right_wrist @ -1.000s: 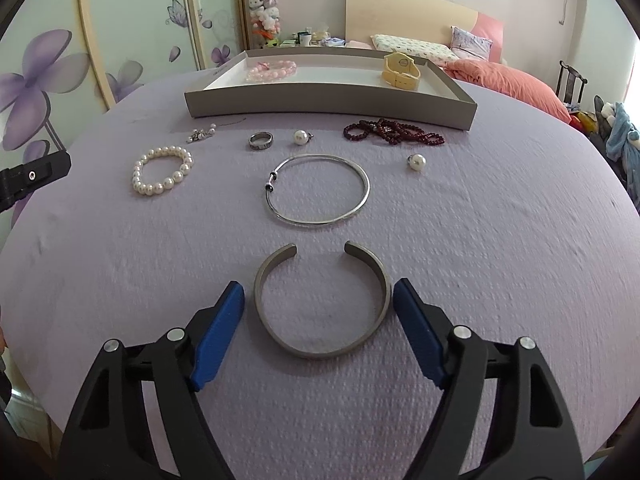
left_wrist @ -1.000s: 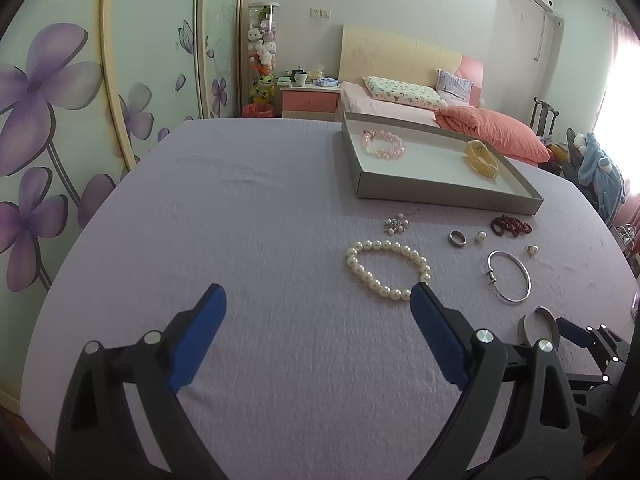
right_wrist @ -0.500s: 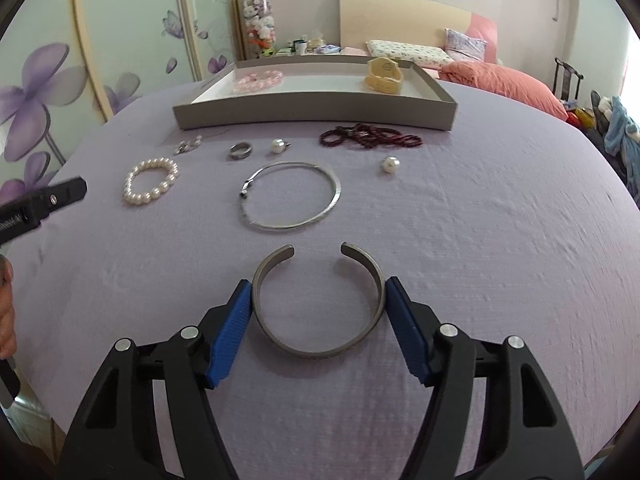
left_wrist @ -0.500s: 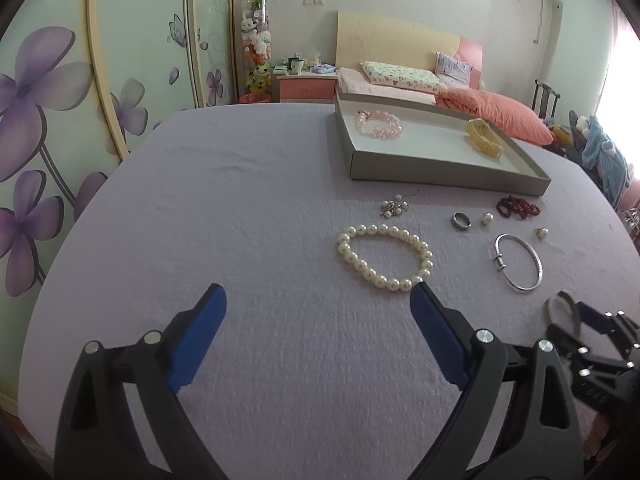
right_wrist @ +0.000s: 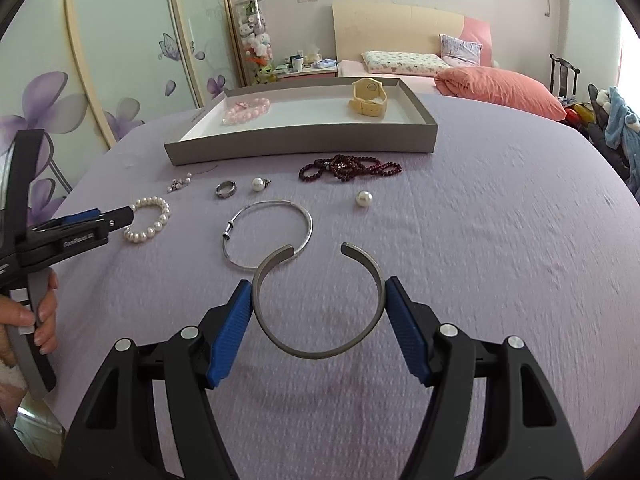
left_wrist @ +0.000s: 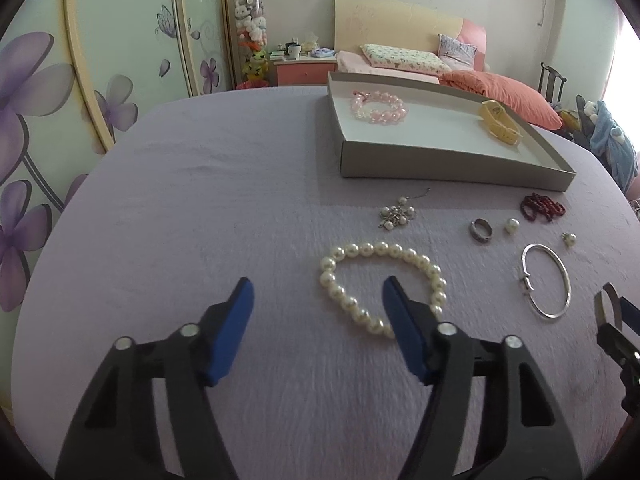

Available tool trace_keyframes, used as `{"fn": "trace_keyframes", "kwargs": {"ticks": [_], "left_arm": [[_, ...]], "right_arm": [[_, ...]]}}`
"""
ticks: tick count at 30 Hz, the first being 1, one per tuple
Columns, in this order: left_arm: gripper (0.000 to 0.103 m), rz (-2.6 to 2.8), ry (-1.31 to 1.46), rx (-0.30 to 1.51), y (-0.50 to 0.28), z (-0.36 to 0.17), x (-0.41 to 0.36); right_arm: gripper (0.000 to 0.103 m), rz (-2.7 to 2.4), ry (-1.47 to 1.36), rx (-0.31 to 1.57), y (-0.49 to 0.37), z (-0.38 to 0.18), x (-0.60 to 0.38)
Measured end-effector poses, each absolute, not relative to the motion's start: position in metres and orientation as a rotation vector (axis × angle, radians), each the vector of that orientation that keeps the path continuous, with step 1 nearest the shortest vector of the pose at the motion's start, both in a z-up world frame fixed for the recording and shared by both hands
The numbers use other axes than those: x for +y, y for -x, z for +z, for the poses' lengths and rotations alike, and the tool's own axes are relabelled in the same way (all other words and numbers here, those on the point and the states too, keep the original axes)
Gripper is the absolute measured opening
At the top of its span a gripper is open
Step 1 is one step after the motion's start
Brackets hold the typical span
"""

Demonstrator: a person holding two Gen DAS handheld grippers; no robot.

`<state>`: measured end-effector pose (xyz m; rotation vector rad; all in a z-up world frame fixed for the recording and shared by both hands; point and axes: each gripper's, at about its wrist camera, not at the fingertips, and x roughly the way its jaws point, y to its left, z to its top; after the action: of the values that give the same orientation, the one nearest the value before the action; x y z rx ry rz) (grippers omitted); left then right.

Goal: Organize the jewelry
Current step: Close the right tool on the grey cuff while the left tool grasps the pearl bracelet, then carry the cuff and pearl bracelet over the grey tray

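Both grippers work over a table covered in lilac cloth [right_wrist: 500, 264]. Gripping from either side, the right gripper [right_wrist: 319, 300] has its blue pads pressed against the outer edges of an open grey metal cuff [right_wrist: 316, 354], whose gap faces away from the camera. Off to the left, the left gripper [left_wrist: 318, 292] is closing with only cloth between its jaws; its right finger [left_wrist: 404, 332] overlaps the near side of a white pearl bracelet [left_wrist: 360, 312] lying flat. Near the cuff lie a thin silver bangle [right_wrist: 280, 210], a ring [right_wrist: 226, 189], two loose pearls and dark red beads [right_wrist: 348, 166]. Farther back, a grey tray [right_wrist: 300, 144] holds a pink bead bracelet [right_wrist: 246, 110] and a cream watch [right_wrist: 368, 98].
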<state>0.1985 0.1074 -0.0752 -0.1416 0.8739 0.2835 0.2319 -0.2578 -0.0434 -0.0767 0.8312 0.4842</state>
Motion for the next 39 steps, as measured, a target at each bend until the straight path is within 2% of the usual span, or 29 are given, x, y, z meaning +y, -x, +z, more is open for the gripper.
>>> {"fn": "trace_keyframes", "kwargs": {"ticks": [8, 16, 24, 39], "left_arm": [[0.04, 0.272, 0.133, 0.897, -0.214, -0.081, 0.108], [0.011, 0.239, 0.114, 0.917, -0.216, -0.08, 0.098], [0.01, 0.187, 0.131, 0.889, -0.205, -0.073, 0.096], [0.01, 0.105, 0.131, 0.674, -0.174, 0.005, 0.08]], "right_arm": [[0.067, 0.488, 0.066, 0.841, -0.237, -0.045, -0.259], [0.067, 0.5, 0.066, 0.83, -0.234, -0.042, -0.258], [0.067, 0.503, 0.065, 0.805, -0.231, -0.034, -0.259], [0.067, 0.512, 0.059, 0.758, -0.227, -0.019, -0.261]]}}
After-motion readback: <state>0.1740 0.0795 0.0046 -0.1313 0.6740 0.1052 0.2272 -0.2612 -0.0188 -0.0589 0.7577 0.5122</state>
